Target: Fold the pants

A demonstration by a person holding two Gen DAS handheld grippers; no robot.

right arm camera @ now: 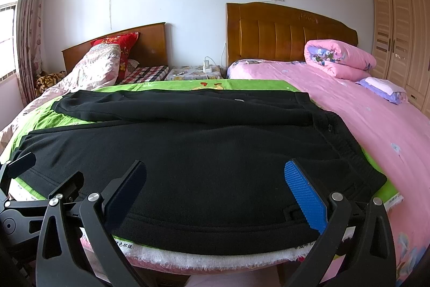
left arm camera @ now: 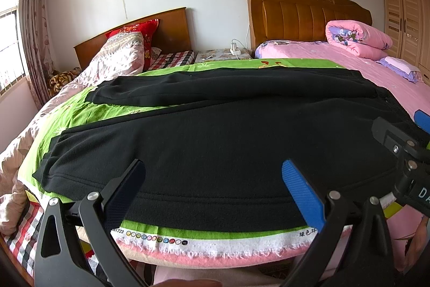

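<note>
1. Two beds fill the room; the near bed (right arm camera: pixel 362 131) has a pink sheet, with a green cloth (left arm camera: pixel 80 114) spread across its foot.
2. Black pants (left arm camera: pixel 220 147) lie flat on the cloth, filling the middle of both views. The waistband (right arm camera: pixel 346 149) sits at 3 o'clock, and the cuffs point toward 9 o'clock. The far leg (right arm camera: pixel 174 106) lies at 12 o'clock, the near leg at 6 o'clock, with a sliver of green between them toward the cuffs.
3. Left gripper (left arm camera: pixel 213 188) hovers at the near edge of the near leg, at 6 o'clock. Its jaws are spread wide and hold nothing.
4. Right gripper (right arm camera: pixel 215 188) hovers at the near edge closer to the waistband. Its jaws are likewise spread wide and empty. Its tip (left arm camera: pixel 389 133) shows at 3 o'clock in the left view.
5. Likely step: pinching the near edge to fold one leg over the other. To do it well, bite both fabric layers, but not the green cloth beneath. Lift both ends together, carry them toward 12 o'clock, and line up the seams before letting go. Fleece this thick may bunch, so keep it taut between the grippers.
</note>
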